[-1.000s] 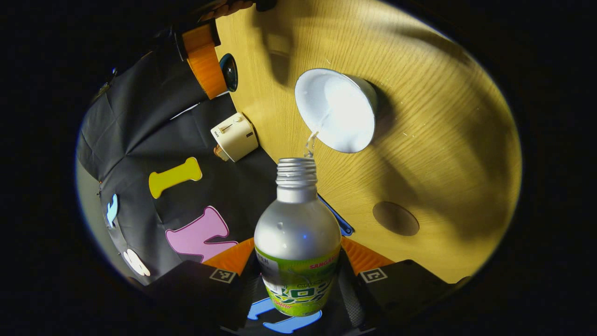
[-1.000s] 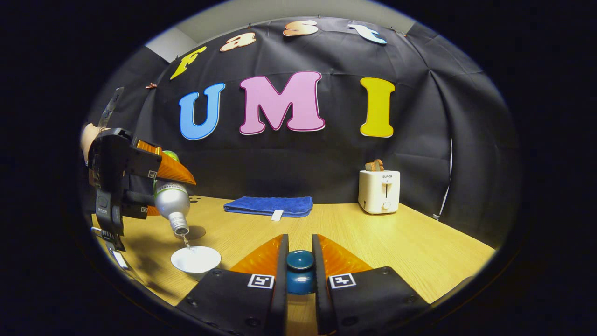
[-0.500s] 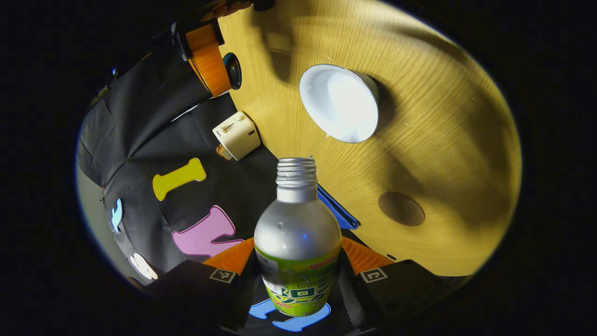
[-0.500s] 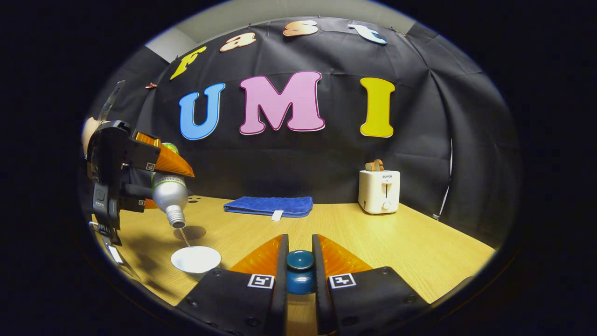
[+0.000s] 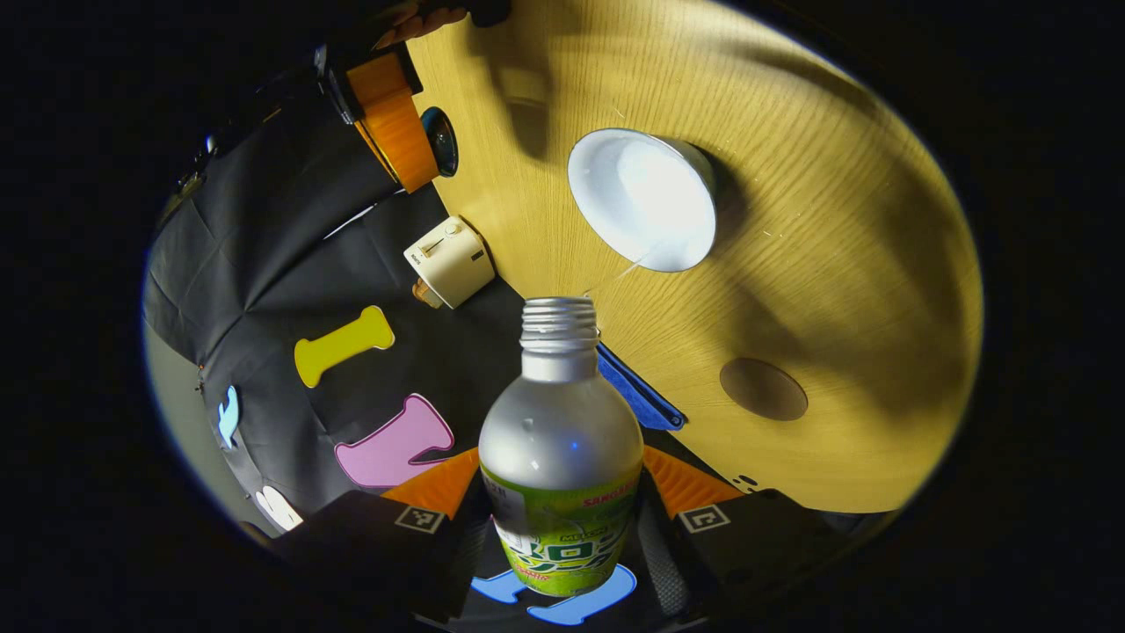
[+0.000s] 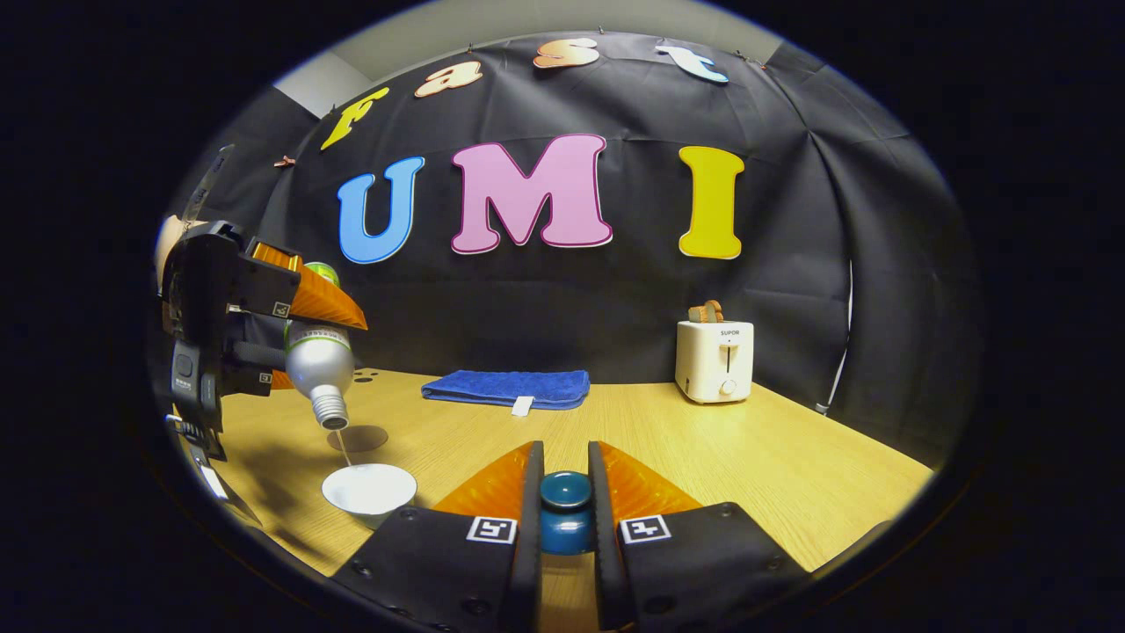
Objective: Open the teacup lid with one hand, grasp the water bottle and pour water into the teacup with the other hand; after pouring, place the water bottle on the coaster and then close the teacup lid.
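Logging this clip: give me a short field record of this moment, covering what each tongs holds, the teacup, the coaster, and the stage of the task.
left tongs: shut on the water bottle, tipped neck-down over the teacup
water: thin stream falling to the teacup
teacup: open, white inside, on the table
right tongs: shut on the teacup lid, held off to the side
coaster: bare, beside the teacup
stage: pouring; bottle not yet on the coaster

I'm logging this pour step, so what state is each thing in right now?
Water bottle: uncapped, tilted mouth-down, thin stream falling.
Teacup: open, upright on the table.
Lid: off the teacup, clamped by its knob.
Coaster: bare.
Left hand-held gripper: shut on the bottle.
Right hand-held gripper: shut on the lid.
Towel: folded.
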A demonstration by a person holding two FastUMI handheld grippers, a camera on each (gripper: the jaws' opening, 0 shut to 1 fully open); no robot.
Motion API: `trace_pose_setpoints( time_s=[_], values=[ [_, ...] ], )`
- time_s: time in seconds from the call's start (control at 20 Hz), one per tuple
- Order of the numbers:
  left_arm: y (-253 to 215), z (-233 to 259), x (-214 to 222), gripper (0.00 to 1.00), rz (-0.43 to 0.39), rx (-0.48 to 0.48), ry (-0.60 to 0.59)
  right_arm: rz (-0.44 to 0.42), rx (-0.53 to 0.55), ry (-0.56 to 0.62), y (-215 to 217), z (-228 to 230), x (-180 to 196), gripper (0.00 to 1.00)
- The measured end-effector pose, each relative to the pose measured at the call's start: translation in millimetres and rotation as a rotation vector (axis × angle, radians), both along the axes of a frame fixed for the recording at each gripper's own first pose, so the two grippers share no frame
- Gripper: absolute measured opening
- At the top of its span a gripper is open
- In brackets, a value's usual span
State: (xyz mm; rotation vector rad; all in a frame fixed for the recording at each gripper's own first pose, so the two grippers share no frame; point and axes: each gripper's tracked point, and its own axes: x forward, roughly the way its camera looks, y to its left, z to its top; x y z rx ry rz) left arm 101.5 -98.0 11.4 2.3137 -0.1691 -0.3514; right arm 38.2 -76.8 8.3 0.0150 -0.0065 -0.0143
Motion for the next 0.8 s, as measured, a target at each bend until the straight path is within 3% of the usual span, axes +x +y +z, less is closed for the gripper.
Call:
trace_pose_setpoints(
  time_s=[0.6,0.7,0.8],
  values=[
    [-1.5,-1.3,-1.3,0.81,-0.017,-0.025,0.007,0.000,0.000,0.000,0.2,0.2,0.2,0.28],
    [1.2,-7.0,-0.9,0.81,-0.009,-0.079,0.037,0.000,0.000,0.000,0.2,0.3,0.0,0.28],
    [4.8,-10.3,0.3,0.81,0.004,-0.205,0.069,0.000,0.000,0.001,0.2,0.3,0.0,0.28]
  ],
)
